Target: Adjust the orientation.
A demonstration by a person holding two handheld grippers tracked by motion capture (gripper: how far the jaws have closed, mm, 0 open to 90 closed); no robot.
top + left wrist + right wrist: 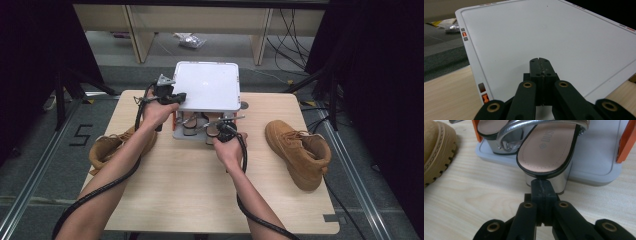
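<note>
A small shoe rack with a white top plate [207, 85] stands at the table's far middle. On its grey lower tray [594, 170] lie silver-strapped sandals [546, 150] with block heels. My left gripper [176, 97] is shut with nothing between its jaws, and its tips [539, 61] hover over the top plate [549, 32] near its left edge. My right gripper [223, 128] is also shut and holds nothing. Its tips [541, 183] are right at the silver heel of the nearer sandal, which sticks out over the tray's front edge. Whether they touch it I cannot tell.
One tan boot [107, 147] lies at the table's left edge, partly under my left forearm. Another tan boot [300, 152] lies on the right, and a boot sole [436, 152] shows in the right gripper view. Orange posts [625, 142] carry the rack's top. Bare wooden table [190, 185] stretches toward me.
</note>
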